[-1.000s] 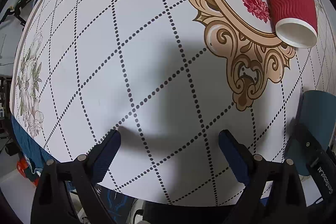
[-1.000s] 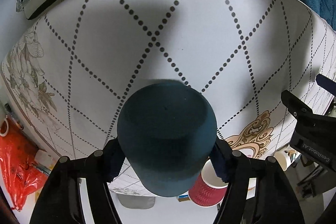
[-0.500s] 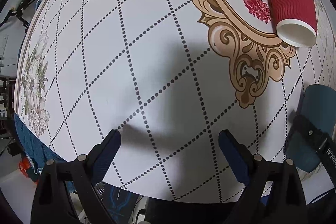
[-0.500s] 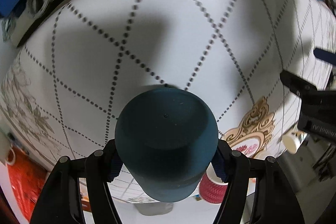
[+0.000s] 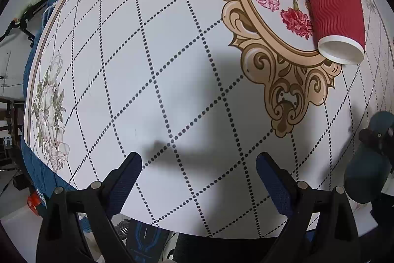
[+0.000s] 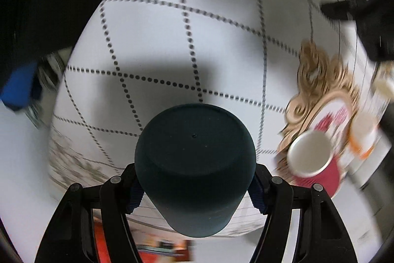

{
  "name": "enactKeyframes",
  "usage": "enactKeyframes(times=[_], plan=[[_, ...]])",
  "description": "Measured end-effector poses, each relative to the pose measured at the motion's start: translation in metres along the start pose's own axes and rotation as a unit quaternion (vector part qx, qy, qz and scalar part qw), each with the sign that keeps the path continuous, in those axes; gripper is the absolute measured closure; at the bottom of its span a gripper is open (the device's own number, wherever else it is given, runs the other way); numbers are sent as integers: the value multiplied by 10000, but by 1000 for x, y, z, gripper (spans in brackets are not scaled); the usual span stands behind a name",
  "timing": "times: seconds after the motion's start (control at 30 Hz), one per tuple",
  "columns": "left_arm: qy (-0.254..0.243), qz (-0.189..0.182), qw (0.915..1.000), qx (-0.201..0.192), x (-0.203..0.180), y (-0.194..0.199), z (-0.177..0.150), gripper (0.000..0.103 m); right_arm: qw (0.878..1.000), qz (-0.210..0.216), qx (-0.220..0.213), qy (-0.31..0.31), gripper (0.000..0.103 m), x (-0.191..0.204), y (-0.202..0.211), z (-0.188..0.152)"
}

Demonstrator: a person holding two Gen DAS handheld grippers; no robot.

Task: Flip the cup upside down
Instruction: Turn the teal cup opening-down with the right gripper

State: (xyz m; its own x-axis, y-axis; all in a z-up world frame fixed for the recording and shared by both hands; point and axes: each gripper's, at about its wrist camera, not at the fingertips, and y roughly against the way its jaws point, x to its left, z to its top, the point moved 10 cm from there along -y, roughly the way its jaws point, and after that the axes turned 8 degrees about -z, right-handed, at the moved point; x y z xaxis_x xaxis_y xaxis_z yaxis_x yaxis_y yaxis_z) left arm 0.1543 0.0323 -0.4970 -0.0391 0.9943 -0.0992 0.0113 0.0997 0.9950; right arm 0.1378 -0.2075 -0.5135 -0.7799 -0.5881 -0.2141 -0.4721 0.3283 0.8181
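dark teal cup (image 6: 194, 164) clamped in r tool (image 6: 195, 185), above patterned tablecloth (image 6: 197, 41).

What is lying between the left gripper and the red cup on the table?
Nothing stands there. In the left wrist view, only bare patterned tablecloth and a shadow separate the open left gripper from the red cup, which lies on its side.

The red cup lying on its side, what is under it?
The red cup lies on the tablecloth, partly over its painted flowers and gold frame. Whatever pattern sits directly beneath the cup is covered.
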Motion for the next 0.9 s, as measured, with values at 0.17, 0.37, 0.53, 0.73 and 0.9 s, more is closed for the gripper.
enactKeyframes(times=[0.17,0.37,0.53,0.73,0.9], plan=[[-54,-4,10000,-25,-6,5,7,8,9892,987,171,-1074,32,-22,-13,-8],[-91,-17,10000,-28,-18,0,15,8,9382,2237,470,-2599,32,-52,-35,-24],[-93,-10,10000,-29,-21,-1,12,8,8607,3282,753,-3819,32,-75,-59,-39],[-132,3,9999,-28,-29,0,12,8,7609,4275,823,-4812,32,-93,-78,-46],[-170,3,9998,-36,-37,0,10,8,6893,4841,752,-5338,32,-108,-88,-46]])
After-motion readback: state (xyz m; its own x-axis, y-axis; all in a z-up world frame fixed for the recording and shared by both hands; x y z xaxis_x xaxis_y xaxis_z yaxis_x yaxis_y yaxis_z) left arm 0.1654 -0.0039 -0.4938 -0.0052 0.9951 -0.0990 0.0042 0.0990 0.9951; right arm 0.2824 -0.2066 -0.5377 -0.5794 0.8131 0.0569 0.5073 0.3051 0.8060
